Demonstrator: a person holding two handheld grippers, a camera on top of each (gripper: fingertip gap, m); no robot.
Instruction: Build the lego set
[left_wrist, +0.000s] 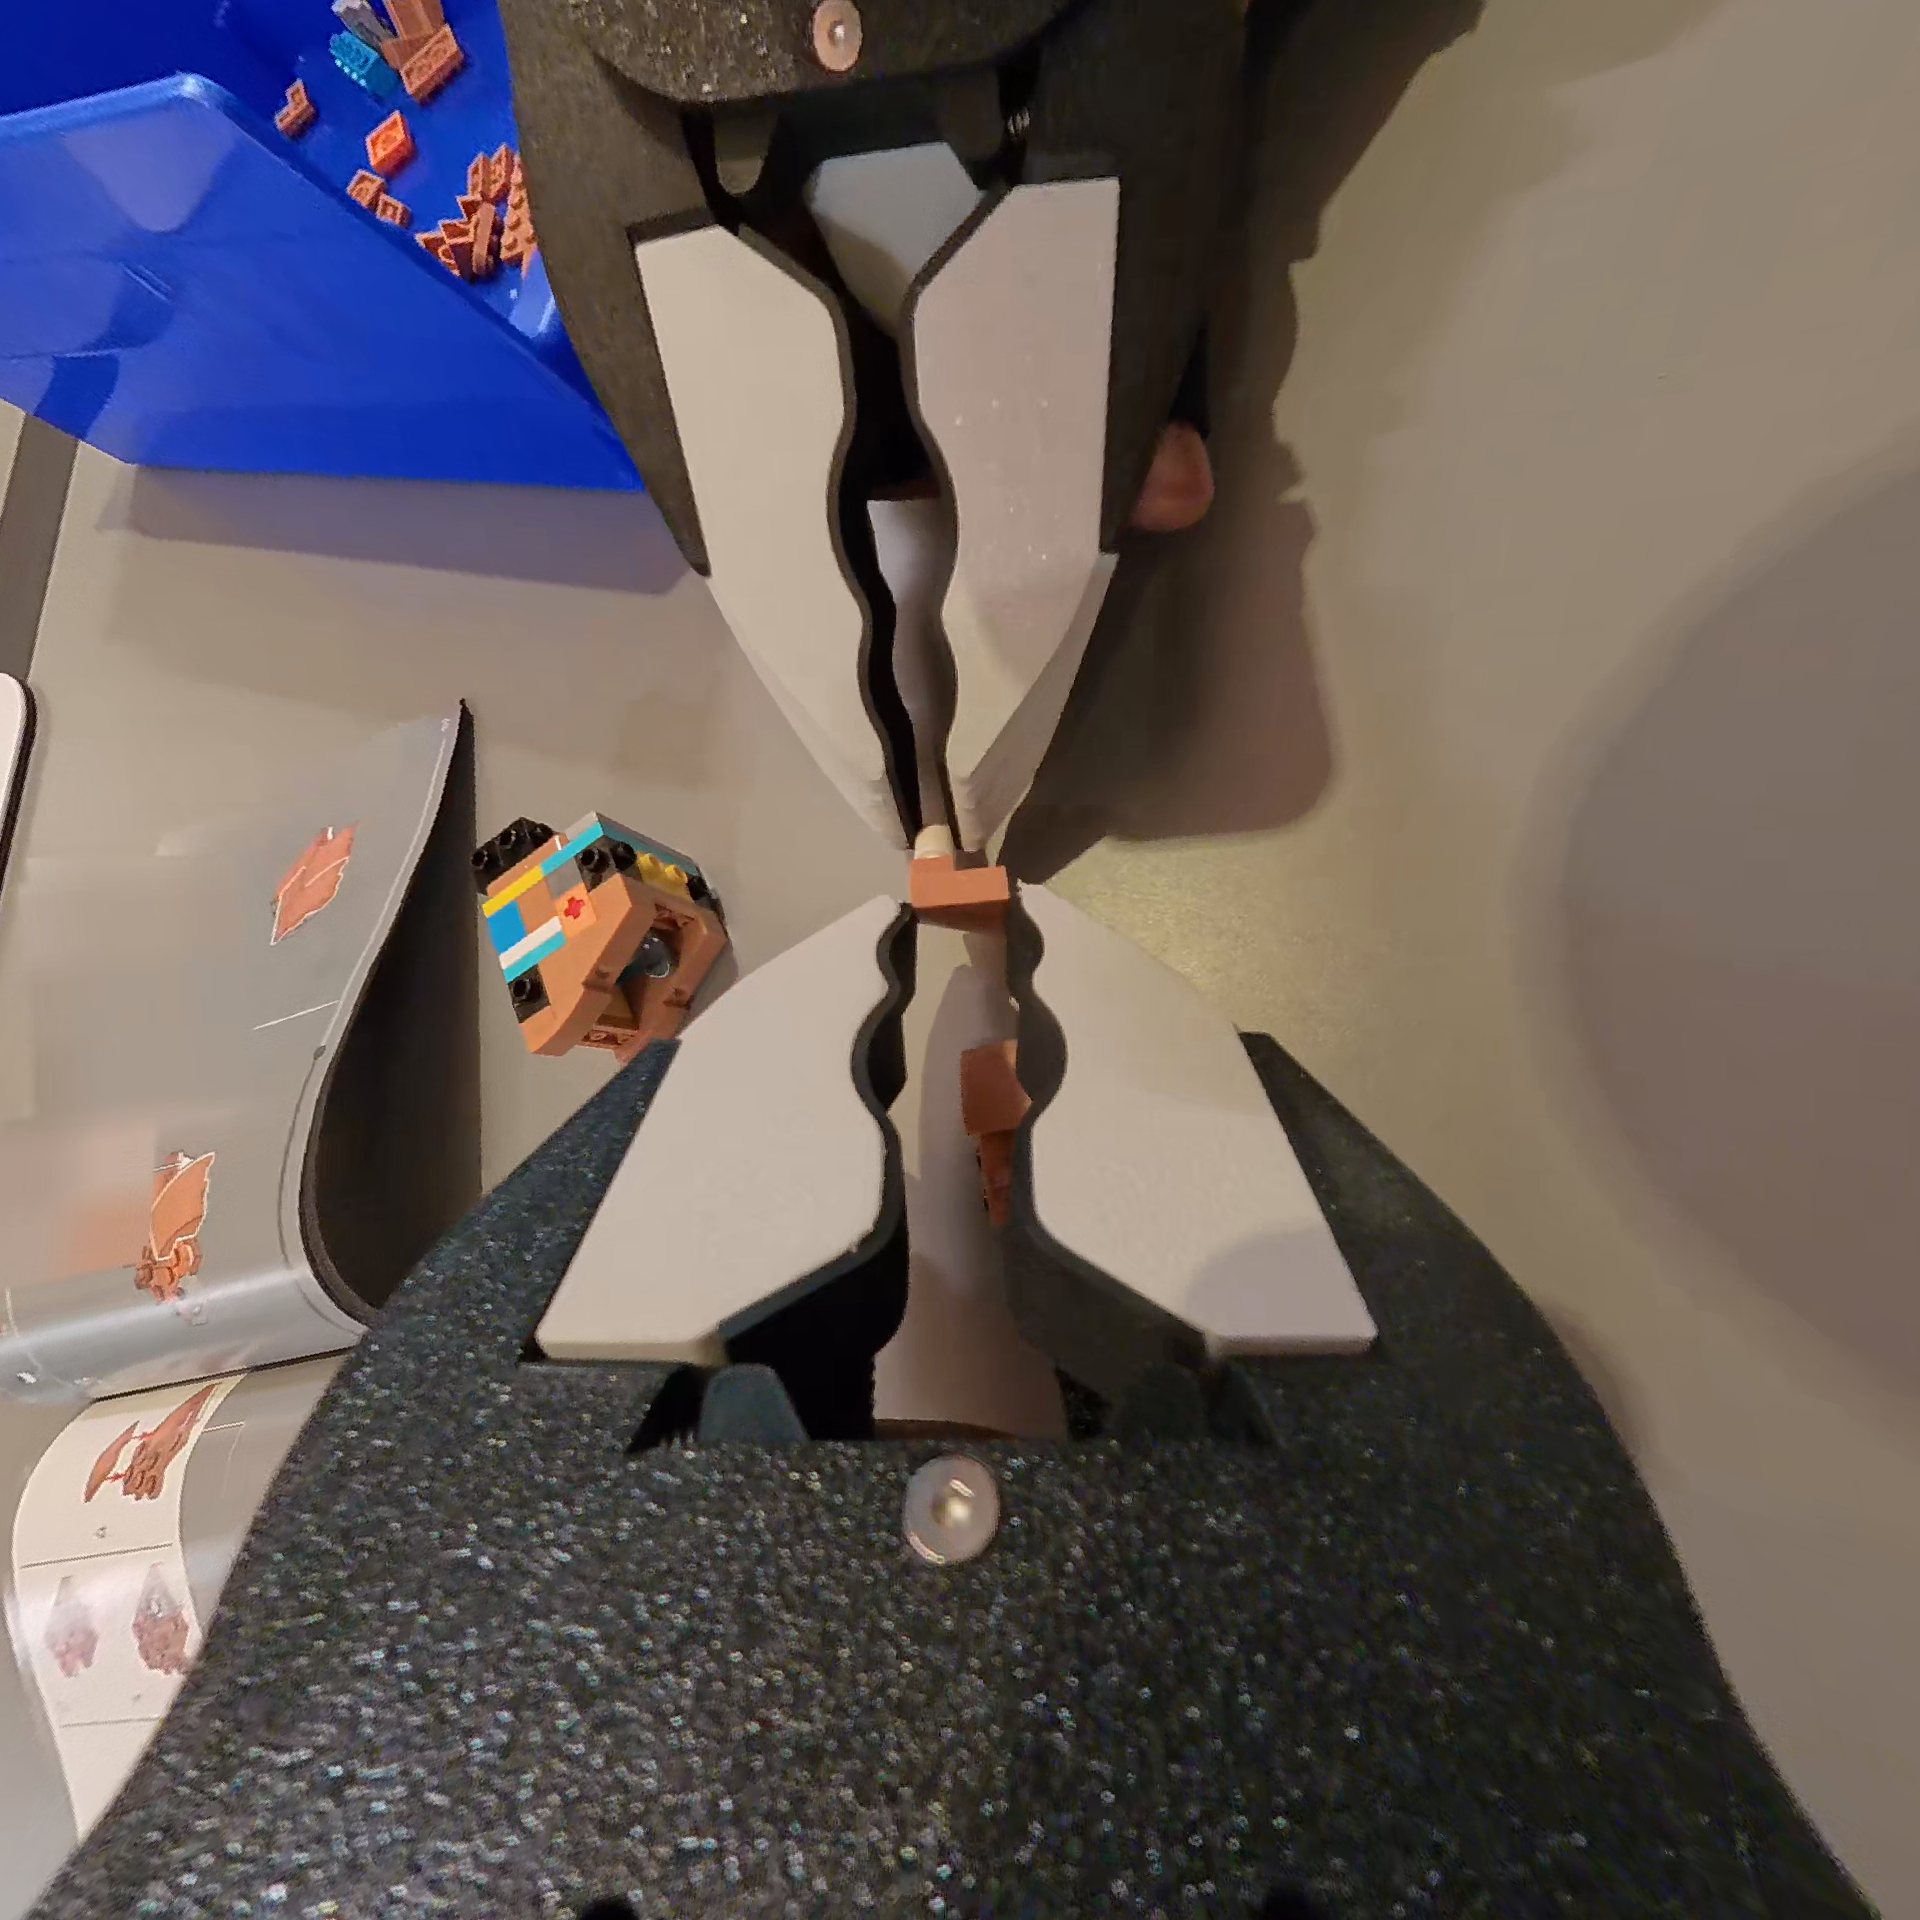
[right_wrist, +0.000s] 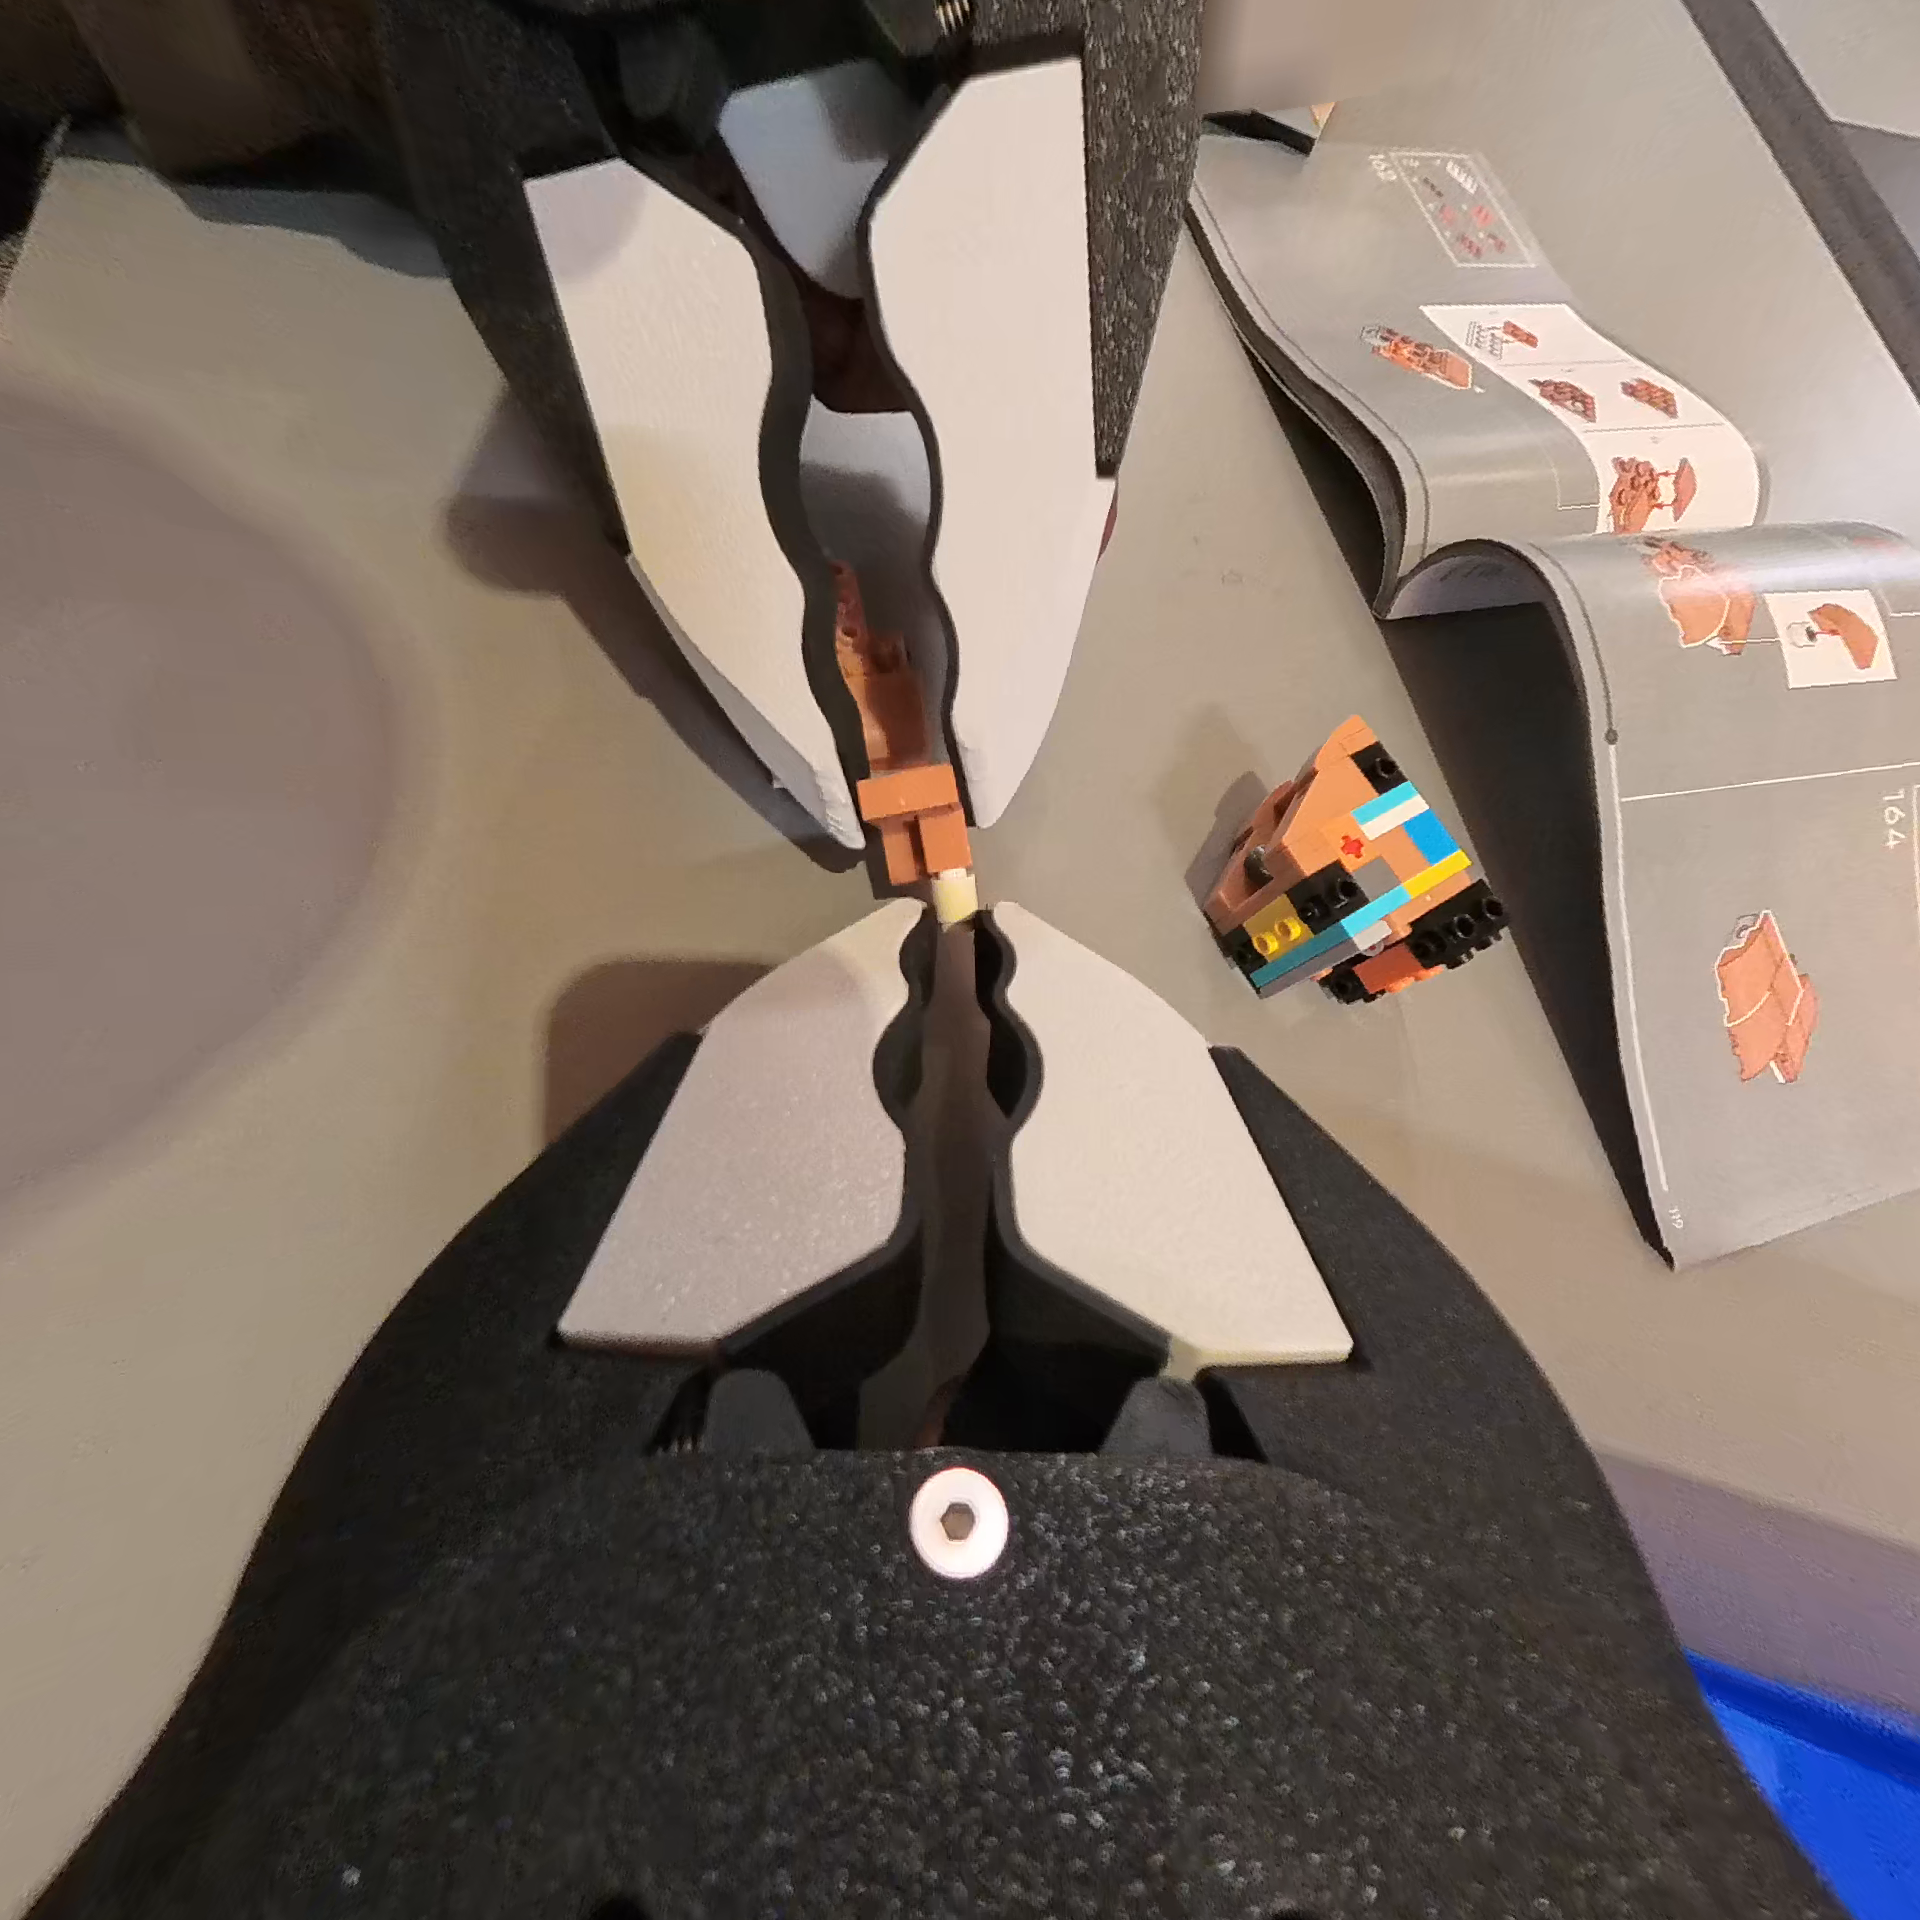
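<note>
My left gripper (left_wrist: 958, 909) is shut on a brown lego piece (left_wrist: 961, 888), whose end sticks out past the fingertips. My right gripper (right_wrist: 956, 914) is shut on a small cream peg (right_wrist: 954, 896). The two grippers meet tip to tip above the table. In the left wrist view the right gripper (left_wrist: 935, 831) comes from the top with the peg (left_wrist: 932, 840) touching the brown piece. In the right wrist view the left gripper (right_wrist: 906, 821) comes from the top with the brown piece (right_wrist: 914, 831). A partly built brown, black and blue model (left_wrist: 597, 935) (right_wrist: 1351, 862) lies on the table beside them.
An open instruction booklet (left_wrist: 343, 987) (right_wrist: 1662, 520) lies next to the model. A blue bin (left_wrist: 260, 312) with several loose brown pieces (left_wrist: 478, 218) stands beyond it; its corner shows in the right wrist view (right_wrist: 1818, 1766). The grey table (left_wrist: 1558, 727) carries all of it.
</note>
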